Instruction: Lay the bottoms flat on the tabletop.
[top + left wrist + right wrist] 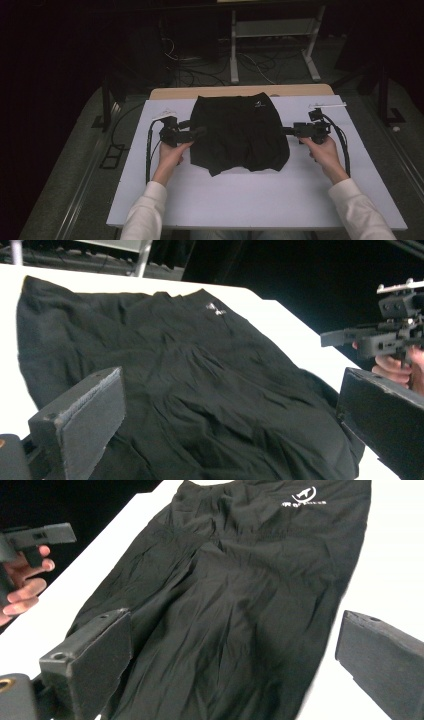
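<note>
A: From the high view, what lies on the table (250, 200)?

B: Black shorts (240, 132), spread flat on the white top, waistband at the far side, legs toward the person. A small white logo (258, 105) sits near the waistband.

A: And the grippers?

B: The left gripper (200, 132) is at the shorts' left edge, its tips over or touching the cloth; I cannot tell which. The right gripper (286, 131) is just beside the right edge. Each is held level, pointing inward at the other.

A: What does the left gripper view give?

B: Its two jaws stand wide apart, with nothing pinched between them. The shorts (200, 400) lie ahead across the table, logo (215, 309) far off. The right gripper (350, 337) and the fingers (392, 367) holding it show at the far right.

A: And the right gripper view?

B: Jaws wide here too, empty. The shorts (235, 605) stretch away between them, logo (305, 496) at the top. The left gripper (55, 534) and its hand (25, 587) show at the far left, off the cloth's edge.
</note>
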`<state>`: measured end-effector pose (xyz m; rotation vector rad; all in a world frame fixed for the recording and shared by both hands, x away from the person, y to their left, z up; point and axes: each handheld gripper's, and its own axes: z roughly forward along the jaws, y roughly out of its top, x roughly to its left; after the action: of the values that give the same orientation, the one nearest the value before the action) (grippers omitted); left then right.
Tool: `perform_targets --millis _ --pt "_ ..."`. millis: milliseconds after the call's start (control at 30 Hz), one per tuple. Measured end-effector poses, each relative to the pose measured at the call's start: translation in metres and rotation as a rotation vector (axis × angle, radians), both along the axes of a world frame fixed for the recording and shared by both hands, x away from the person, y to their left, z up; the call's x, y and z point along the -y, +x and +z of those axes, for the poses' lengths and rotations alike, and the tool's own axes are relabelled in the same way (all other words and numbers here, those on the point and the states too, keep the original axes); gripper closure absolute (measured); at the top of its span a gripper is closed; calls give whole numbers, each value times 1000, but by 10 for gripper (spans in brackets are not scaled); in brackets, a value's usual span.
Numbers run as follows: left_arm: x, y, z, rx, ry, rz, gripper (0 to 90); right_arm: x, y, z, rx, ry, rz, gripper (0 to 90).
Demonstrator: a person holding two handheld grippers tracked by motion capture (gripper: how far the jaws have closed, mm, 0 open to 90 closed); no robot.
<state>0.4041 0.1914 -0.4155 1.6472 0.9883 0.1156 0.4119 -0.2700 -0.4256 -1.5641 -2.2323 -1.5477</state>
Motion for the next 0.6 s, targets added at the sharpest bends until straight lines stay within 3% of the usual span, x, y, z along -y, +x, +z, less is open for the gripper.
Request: perform_targets --millis 233,333,600 --pt "14 -18 1 8 -2 -47 0 13 -27 -4 4 8 -31 19" --pt "21 -25 2 22 0 -74 0 19 -37 -6 9 -5 -45 20" --pt "38 -40 1 26 24 -132 0 28 -60 -18 -29 -49 -49 20"
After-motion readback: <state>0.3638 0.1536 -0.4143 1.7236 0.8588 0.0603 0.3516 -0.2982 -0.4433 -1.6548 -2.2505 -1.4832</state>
